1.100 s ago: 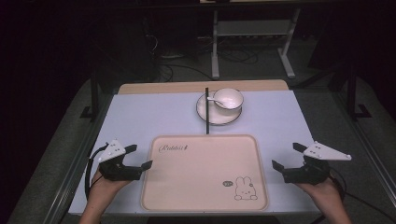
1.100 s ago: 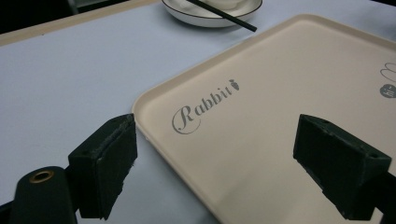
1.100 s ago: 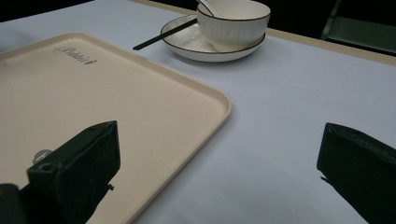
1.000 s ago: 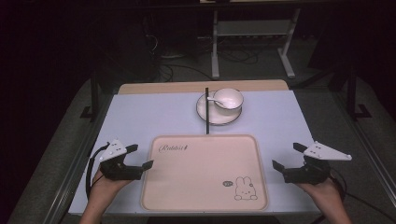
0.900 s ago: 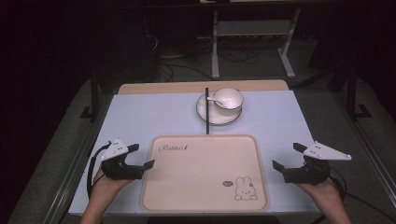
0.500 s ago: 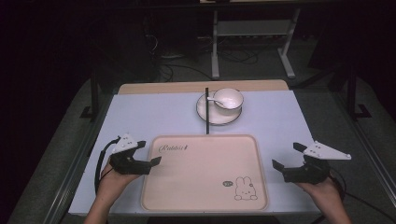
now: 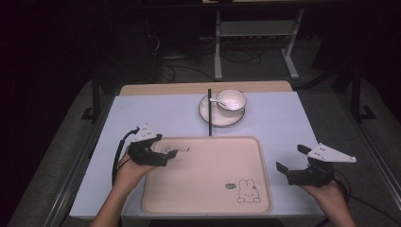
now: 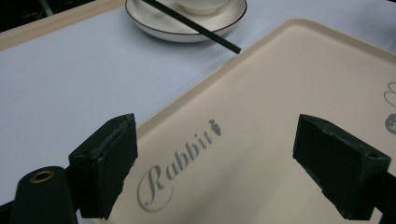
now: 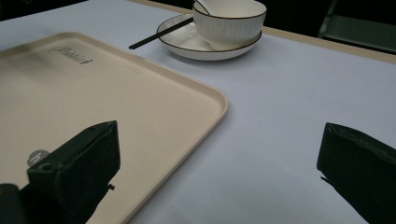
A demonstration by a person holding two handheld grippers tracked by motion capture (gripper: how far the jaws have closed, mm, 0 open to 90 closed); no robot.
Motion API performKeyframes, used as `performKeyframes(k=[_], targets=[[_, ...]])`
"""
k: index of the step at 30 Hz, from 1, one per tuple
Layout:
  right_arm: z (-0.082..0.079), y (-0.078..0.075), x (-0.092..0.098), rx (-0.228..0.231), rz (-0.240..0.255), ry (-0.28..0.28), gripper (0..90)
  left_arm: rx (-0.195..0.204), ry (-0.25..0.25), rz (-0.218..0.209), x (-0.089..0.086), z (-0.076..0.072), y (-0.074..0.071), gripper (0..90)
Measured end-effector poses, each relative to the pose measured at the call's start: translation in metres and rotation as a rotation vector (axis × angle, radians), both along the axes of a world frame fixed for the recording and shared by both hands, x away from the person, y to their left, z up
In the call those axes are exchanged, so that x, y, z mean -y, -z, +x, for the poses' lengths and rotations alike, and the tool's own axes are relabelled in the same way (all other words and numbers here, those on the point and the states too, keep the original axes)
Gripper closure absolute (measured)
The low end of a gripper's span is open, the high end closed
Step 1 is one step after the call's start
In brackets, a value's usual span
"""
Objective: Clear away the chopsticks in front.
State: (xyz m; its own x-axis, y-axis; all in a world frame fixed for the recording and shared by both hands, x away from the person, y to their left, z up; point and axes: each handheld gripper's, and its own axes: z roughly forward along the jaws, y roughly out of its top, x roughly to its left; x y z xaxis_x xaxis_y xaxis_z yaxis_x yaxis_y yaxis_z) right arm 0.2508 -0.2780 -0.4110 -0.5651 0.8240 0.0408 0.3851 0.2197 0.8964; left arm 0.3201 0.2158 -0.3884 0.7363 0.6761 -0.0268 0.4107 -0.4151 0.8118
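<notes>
The left gripper (image 7: pixel 165 152) is now over the tray's (image 7: pixel 203 208) far left corner, having come in from the table's (image 7: pixel 156 113) bare strip beside the tray's left edge; its wide-apart jaws hang above the word "Rabbit" (image 8: pixel 180 163), and the person's left forearm (image 7: pixel 116 203) reaches farther in from the near edge

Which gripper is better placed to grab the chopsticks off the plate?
Left, probably. The left gripper, jaws open, hangs over the tray's near-left corner, nearer the chopsticks; the right gripper sits beyond the tray's right edge.
</notes>
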Motion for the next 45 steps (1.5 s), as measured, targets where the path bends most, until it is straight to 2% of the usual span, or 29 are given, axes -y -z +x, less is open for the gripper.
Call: performKeyframes(k=[7, 16, 22, 28, 37, 42, 45], targets=[[0.000, 0.000, 0.000, -0.001, -0.001, -0.001, 0.0, -0.013, 0.031, 0.022, 0.022, 0.017, -0.003, 13.6], [-0.001, 0.000, 0.001, -0.005, -0.004, -0.002, 0.0, -0.043, 0.040, 0.016, 0.040, 0.039, -0.005, 13.8], [-0.001, 0.001, 0.002, -0.007, -0.001, 0.001, 0.0, -0.050, 0.033, 0.011, 0.050, 0.052, -0.007, 13.8], [-0.001, 0.001, 0.001, -0.008, -0.003, -0.001, 0.0, -0.044, 0.027, 0.035, 0.060, 0.067, -0.009, 13.7], [-0.001, 0.001, 0.003, -0.006, 0.002, 0.006, 0.0, -0.056, 0.031, 0.047, 0.087, 0.093, -0.016, 14.1], [-0.002, 0.000, 0.002, -0.002, 0.001, 0.003, 0.0, -0.060, 0.025, 0.057, 0.100, 0.105, -0.015, 15.8], [-0.001, 0.001, 0.003, -0.002, 0.003, 0.000, 0.0, -0.070, 0.020, 0.066, 0.111, 0.118, -0.011, 20.7]])
